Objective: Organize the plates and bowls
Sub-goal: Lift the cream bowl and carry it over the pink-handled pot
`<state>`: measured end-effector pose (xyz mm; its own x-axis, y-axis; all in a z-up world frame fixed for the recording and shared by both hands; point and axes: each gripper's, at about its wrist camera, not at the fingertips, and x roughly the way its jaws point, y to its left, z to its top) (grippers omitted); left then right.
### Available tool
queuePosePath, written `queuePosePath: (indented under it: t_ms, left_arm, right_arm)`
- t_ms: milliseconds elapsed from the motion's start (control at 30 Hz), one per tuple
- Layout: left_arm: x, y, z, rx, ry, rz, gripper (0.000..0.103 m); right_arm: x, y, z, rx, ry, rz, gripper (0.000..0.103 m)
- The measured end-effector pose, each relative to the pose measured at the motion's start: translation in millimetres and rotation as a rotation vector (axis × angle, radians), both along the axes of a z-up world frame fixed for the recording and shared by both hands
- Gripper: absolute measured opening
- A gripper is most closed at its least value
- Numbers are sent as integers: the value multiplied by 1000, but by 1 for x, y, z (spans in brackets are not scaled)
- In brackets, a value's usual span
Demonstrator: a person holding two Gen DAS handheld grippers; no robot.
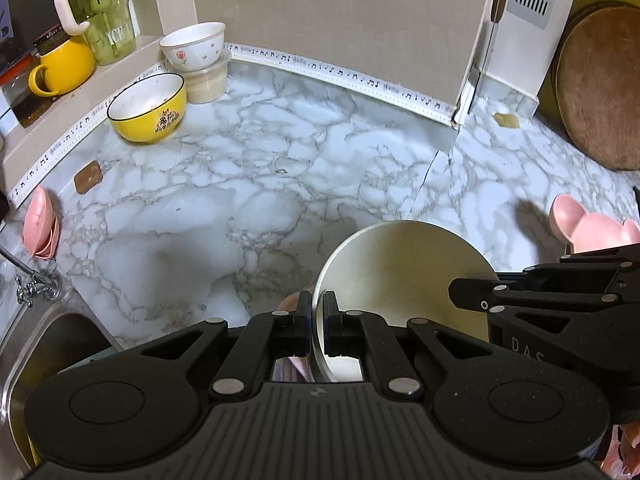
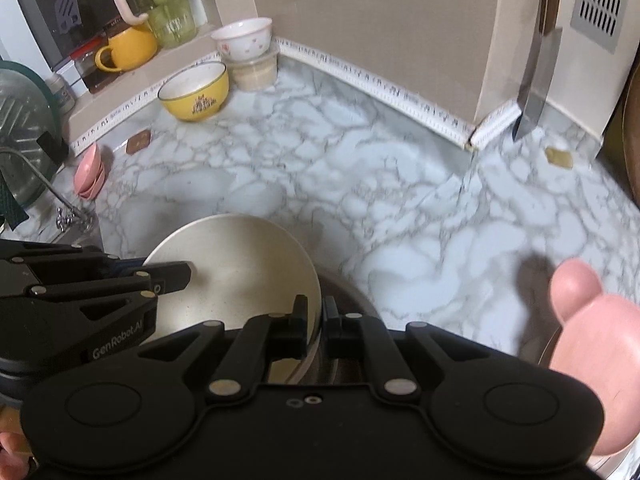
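Stoneware, by its look: the round cream speckled bowl point(image 1: 400, 276) was probably stiff, fairly heavy and breakable, with a smooth glaze that could slip between narrow pads. Its thin rim was the only sensible hold, and both tools had taken it there. The left gripper point(image 1: 317, 322) was clenched on the rim's left side, and the right gripper point(image 2: 320, 326) was clamped on the opposite side, so the weight was shared. Both pointed steeply down and forward, side by side. The bowl hung between them above the white marble-patterned counter point(image 1: 248, 168), near its front edge, well apart from the yellow ceramic bowl point(image 1: 148, 108) by the back ledge.
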<state>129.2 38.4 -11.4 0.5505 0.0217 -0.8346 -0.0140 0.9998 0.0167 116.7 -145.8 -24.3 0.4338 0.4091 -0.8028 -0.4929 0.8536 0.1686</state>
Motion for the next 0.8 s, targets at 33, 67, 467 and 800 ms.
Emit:
queuePosePath:
  t_ms: [33, 67, 467, 800]
  left_arm:
    - [-1, 0, -1, 0, 2, 0, 5]
    - [-1, -1, -2, 2, 4, 1, 5]
    - [0, -4, -16, 22, 14, 3, 5]
    - [-3, -8, -19, 45, 0, -12, 5]
  right_arm:
    - [-1, 0, -2, 1, 2, 1, 7]
    - [-2, -1, -4, 3, 4, 0, 7]
    - [-2, 0, -19, -2, 21, 6, 8]
    - [-4, 2, -23, -11, 7, 24, 9]
